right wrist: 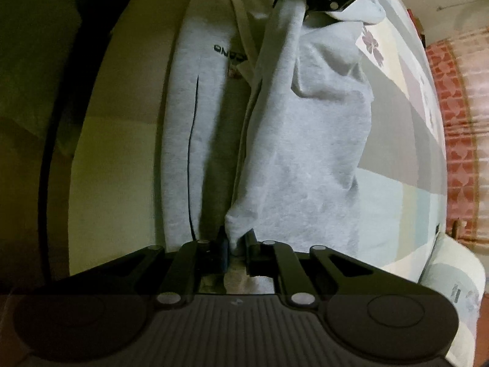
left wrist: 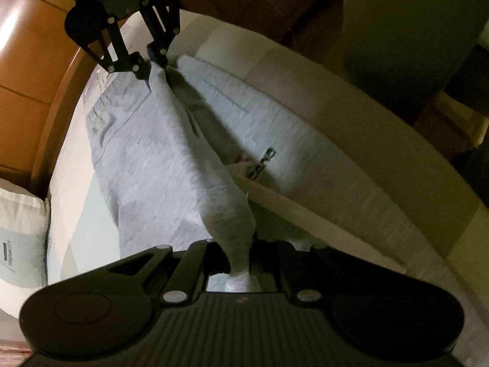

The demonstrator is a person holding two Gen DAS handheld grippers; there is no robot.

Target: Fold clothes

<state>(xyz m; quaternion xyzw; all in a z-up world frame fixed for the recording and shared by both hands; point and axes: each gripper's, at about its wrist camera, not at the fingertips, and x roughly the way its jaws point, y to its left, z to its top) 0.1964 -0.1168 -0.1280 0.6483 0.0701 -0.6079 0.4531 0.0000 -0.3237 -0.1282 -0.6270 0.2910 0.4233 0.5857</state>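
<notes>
Both grippers pinch one hoodie sleeve (left wrist: 195, 159): left gripper (left wrist: 240, 263) at one end, right gripper (right wrist: 237, 244) at other (jaws clamped). Sleeve taut between them, long axis gripper-to-gripper, above hoodie body (right wrist: 321, 159) on bed (right wrist: 406, 70).

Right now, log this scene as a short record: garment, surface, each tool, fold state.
garment: grey hoodie, dark lettering on the chest, pale drawstring showing
surface: bed with a pale cover
left tool: shut on a gathered edge of the hoodie
right tool: shut on the hoodie's opposite end
fold state: one side lifted and stretched between both tools, the rest lying flat; fold not yet laid down
nearby: pillow beside the bed edge
</notes>
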